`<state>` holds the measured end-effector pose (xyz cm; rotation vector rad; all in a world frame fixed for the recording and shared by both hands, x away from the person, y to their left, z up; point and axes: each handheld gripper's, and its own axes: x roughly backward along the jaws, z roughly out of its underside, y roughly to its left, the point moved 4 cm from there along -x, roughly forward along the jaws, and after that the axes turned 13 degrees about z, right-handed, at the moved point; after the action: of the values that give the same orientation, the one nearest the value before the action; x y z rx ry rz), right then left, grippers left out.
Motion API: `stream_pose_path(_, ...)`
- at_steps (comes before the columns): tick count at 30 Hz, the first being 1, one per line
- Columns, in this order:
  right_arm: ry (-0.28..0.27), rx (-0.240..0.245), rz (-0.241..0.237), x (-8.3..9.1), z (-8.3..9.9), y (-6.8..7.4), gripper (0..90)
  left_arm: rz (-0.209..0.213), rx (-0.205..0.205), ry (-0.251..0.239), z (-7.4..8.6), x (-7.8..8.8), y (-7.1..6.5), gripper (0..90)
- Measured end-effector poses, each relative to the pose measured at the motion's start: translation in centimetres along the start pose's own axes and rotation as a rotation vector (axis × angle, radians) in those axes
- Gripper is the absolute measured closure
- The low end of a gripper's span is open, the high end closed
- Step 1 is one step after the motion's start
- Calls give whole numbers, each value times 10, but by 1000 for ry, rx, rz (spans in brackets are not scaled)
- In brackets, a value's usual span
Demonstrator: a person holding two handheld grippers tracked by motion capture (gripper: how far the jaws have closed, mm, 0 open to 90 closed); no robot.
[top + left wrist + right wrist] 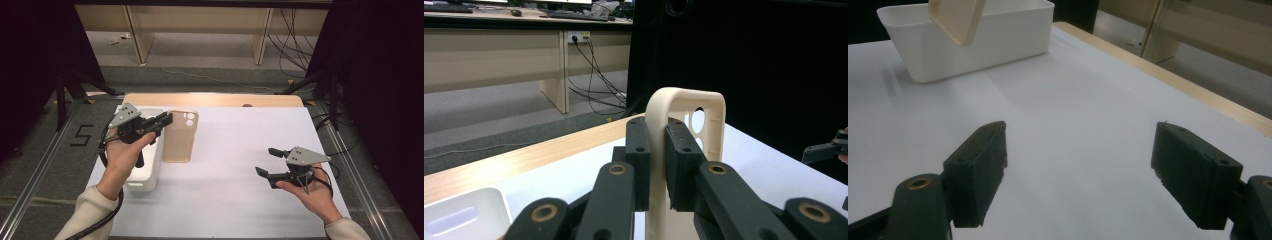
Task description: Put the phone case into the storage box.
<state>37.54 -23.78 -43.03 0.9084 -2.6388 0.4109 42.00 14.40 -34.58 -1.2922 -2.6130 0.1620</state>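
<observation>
A beige phone case (180,135) with camera cut-outs hangs in the air above the white table, just right of a white bin (148,170). My left gripper (166,119) is shut on the case's left edge; in the left gripper view both pads pinch the case's rim (658,150). At the right of the table my right gripper (266,161) stands open above the bare surface, nothing between its jaws. The right gripper view shows the open jaws (1078,175), the case's corner (957,17) and the bin (973,35) farther off.
The white table sheet (230,170) has a wooden edge (215,99) at the back. Black stands and cables flank the table on the floor. Desks and trailing cables (594,85) stand beyond.
</observation>
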Motion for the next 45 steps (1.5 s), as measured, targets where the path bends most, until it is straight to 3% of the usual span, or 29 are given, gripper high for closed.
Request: stream_pose_path(45, 9, -15, 7, 1, 3, -3, 236, -59, -4, -33, -13, 20, 24, 818)
